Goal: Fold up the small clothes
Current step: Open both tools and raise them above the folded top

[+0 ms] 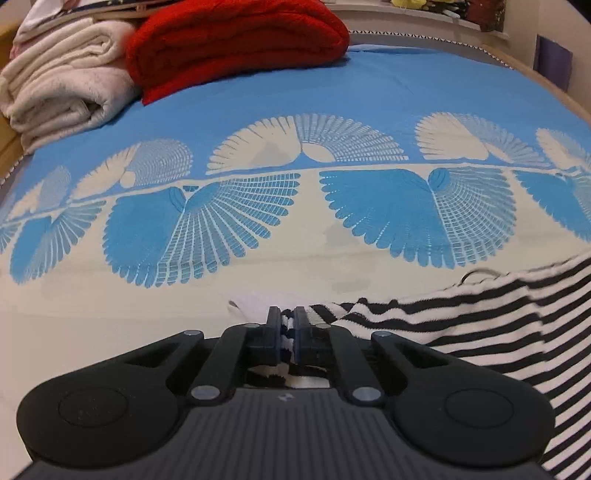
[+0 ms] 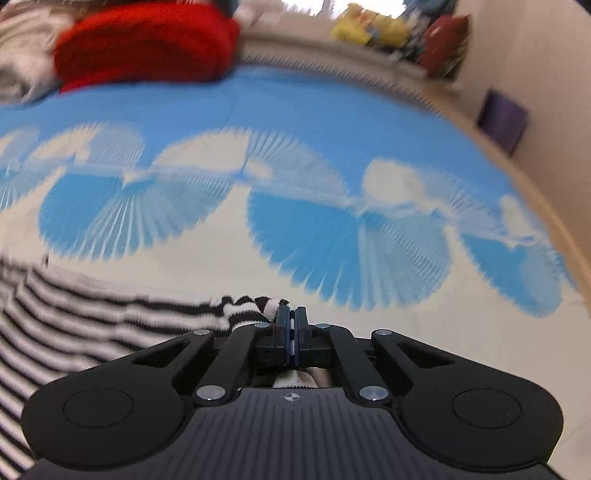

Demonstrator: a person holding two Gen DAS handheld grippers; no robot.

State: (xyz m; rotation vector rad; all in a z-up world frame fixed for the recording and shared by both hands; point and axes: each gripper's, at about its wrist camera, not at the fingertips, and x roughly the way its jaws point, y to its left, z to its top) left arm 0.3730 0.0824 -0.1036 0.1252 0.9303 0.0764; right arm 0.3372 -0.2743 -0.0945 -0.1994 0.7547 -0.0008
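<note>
A black-and-white striped garment (image 1: 498,325) lies on the blue and cream patterned bedsheet (image 1: 295,99). My left gripper (image 1: 289,323) is shut on its left edge, with striped cloth pinched between the pads. In the right wrist view the same striped garment (image 2: 74,332) spreads to the left, and my right gripper (image 2: 291,323) is shut on its right edge. The right wrist view is blurred by motion. The cloth hangs stretched between the two grippers, just above the sheet.
A folded red blanket (image 1: 236,44) and a folded cream blanket (image 1: 62,85) sit at the far left of the bed. Soft toys (image 2: 373,26) line the back ledge. A wooden bed frame (image 2: 546,206) and the wall run along the right.
</note>
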